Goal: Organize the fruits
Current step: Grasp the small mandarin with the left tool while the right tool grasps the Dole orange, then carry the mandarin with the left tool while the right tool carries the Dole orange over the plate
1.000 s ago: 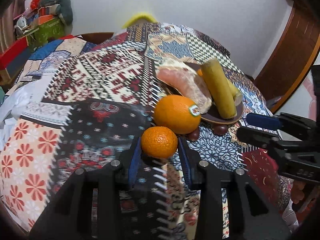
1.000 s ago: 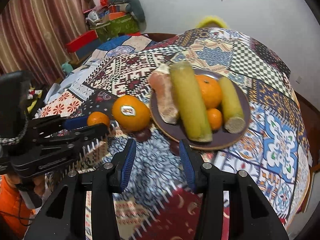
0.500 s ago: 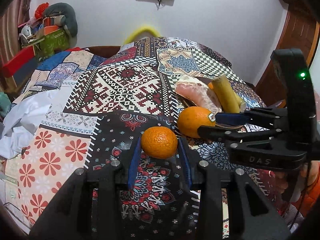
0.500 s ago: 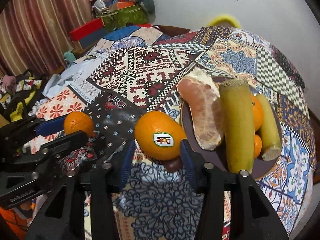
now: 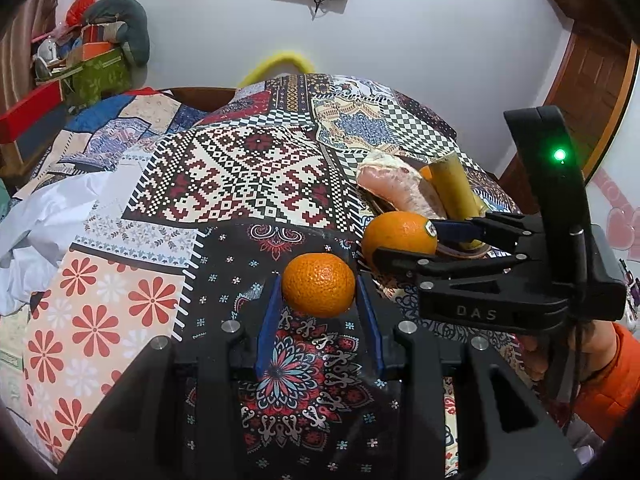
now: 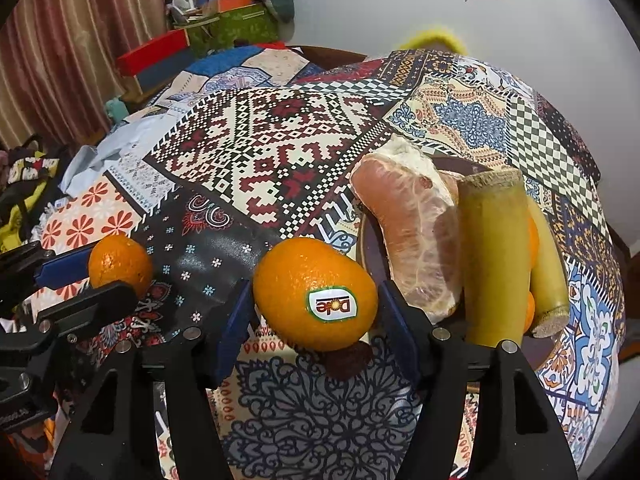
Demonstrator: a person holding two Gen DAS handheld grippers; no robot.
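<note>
On a patchwork-covered table, a small mandarin is clamped in the left gripper and a stickered orange in the right gripper, beside a plate already loaded with fruit; both are judged not yet placed.
</note>
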